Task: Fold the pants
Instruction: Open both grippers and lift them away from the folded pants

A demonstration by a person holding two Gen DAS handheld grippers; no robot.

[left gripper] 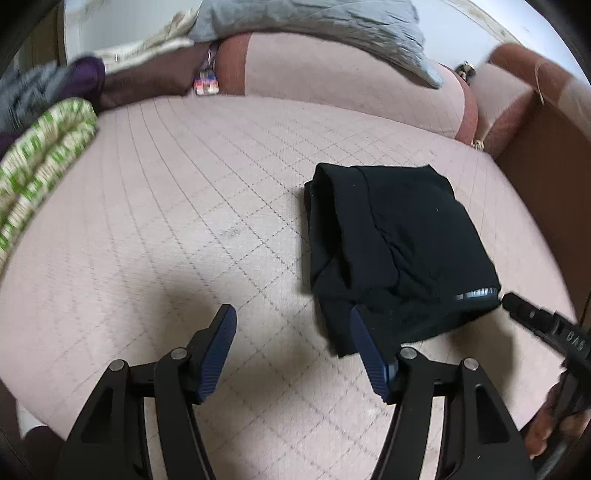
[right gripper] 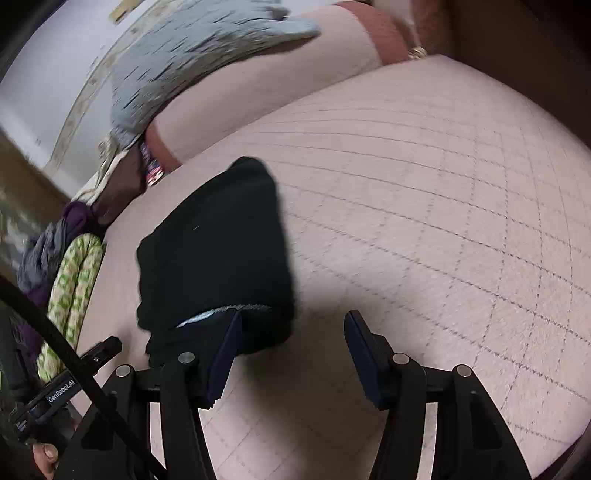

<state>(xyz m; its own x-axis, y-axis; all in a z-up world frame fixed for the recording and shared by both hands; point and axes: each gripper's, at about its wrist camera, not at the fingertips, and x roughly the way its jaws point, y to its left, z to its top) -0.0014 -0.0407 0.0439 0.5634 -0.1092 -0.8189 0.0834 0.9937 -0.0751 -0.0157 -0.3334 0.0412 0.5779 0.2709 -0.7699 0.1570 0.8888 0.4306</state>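
Looking along the left gripper [left gripper: 293,328], the black pants [left gripper: 399,236] lie folded into a compact bundle on the pink quilted sofa seat [left gripper: 166,206], right of centre. The bundle's long axis runs from the near edge away toward the backrest [left gripper: 332,81], leaning slightly left at the far end; a pale waistband strip shows at its near right corner. The left gripper's fingers stand wide apart with nothing between them, the right finger [left gripper: 364,339] overlapping the bundle's near left corner, though whether it touches the cloth I cannot tell. The right gripper [left gripper: 532,317] tip sits just beside the near right corner. Bare seat spreads wide to the left, up to a green-patterned cloth [left gripper: 44,162] at the edge; a grey pillow [left gripper: 314,26] leans on the backrest, and the armrest [left gripper: 517,96] closes off the right.

From the right wrist view, the pants [right gripper: 214,254] lie left of centre, long axis heading away and slightly right. The right gripper [right gripper: 291,325] is spread wide and holds nothing, its left finger [right gripper: 227,347] in front of the near edge by the waistband strip. Broad bare seat [right gripper: 424,206] extends to the right.
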